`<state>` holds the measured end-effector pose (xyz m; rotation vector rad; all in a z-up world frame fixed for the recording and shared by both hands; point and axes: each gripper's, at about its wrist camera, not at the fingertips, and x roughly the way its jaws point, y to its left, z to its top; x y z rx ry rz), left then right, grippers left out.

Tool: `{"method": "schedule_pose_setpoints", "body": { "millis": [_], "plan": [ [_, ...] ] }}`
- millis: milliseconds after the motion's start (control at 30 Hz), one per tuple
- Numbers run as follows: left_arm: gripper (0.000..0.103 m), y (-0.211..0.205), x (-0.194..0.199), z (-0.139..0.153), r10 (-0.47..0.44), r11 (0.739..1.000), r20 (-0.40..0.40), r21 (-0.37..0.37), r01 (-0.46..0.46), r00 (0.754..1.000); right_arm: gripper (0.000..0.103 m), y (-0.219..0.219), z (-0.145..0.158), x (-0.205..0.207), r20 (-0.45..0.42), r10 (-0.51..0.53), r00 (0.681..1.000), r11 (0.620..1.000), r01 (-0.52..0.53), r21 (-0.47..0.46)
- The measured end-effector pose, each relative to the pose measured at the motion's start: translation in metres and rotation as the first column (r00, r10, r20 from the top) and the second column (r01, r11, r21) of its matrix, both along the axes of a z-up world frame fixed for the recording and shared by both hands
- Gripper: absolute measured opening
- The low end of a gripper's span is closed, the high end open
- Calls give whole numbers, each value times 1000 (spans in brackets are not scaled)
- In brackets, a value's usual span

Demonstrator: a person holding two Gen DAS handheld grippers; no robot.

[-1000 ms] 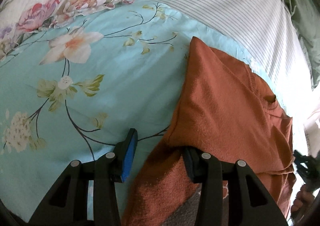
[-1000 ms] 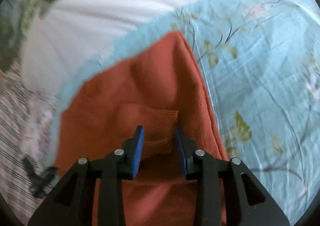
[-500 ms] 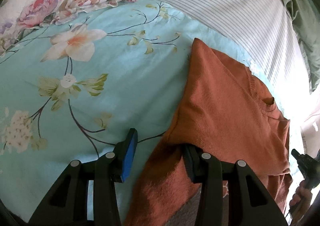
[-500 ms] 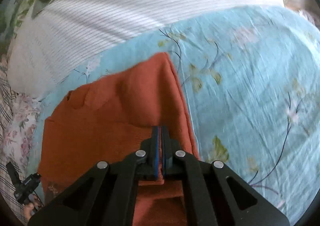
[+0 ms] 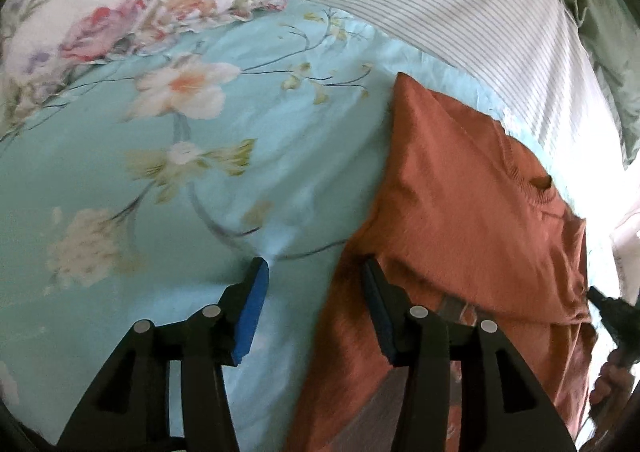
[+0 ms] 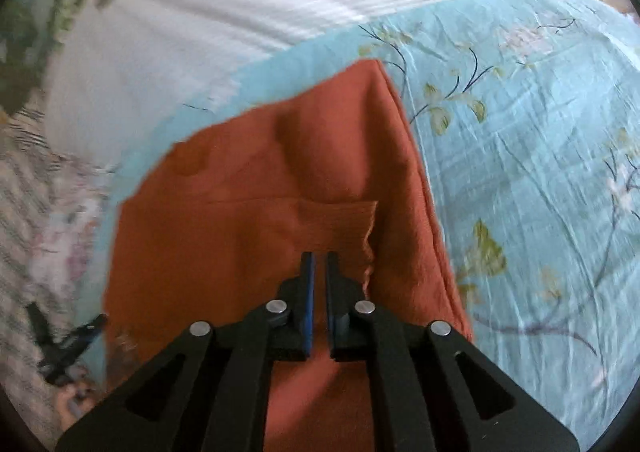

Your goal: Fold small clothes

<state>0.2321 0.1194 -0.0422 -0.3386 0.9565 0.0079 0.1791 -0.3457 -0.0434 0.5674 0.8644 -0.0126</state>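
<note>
A rust-orange knit sweater (image 5: 472, 211) lies partly folded on a light blue floral bed sheet (image 5: 168, 211). In the right wrist view the sweater (image 6: 240, 219) fills the centre, with a ribbed cuff (image 6: 340, 219) folded across it. My left gripper (image 5: 316, 272) is open; its right finger rests on the sweater's left edge, its left finger over the sheet. My right gripper (image 6: 319, 258) is nearly closed just above the sweater below the cuff; a thin gap shows between the pads and no cloth is seen in it.
A floral pillow (image 5: 120, 3) lies at the far left. A white striped sheet (image 5: 460, 11) and green cloth (image 5: 592, 11) lie beyond the sweater. The other hand-held gripper shows at the edge (image 5: 612, 312) of the left wrist view and at the lower left (image 6: 64, 348) of the right wrist view.
My right gripper closed from open to almost shut and shifted over the sweater below the cuff. My left gripper stayed open and barely moved.
</note>
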Motion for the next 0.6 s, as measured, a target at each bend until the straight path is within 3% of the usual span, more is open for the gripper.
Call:
{"method": "schedule_pose_setpoints", "body": {
  "millis": [100, 267, 467, 600],
  "plan": [
    [52, 7, -17, 2, -35, 998, -5, -45, 35, 999, 55, -4, 7, -26, 9, 27, 1000, 1000, -27, -3],
    [62, -2, -56, 4, -144, 988, -10, -54, 143, 990, 56, -15, 5, -74, 4, 29, 1000, 1000, -29, 8],
    [70, -11, -106, -6, -267, 954, -26, -147, 260, 963, 56, -20, -18, -121, -51, 10, 999, 999, -7, 45],
    [75, -10, -137, -9, -317, 920, -3, -244, 307, 948, 56, -7, -19, -156, -16, 109, 994, 986, -106, 127]
  ]
}}
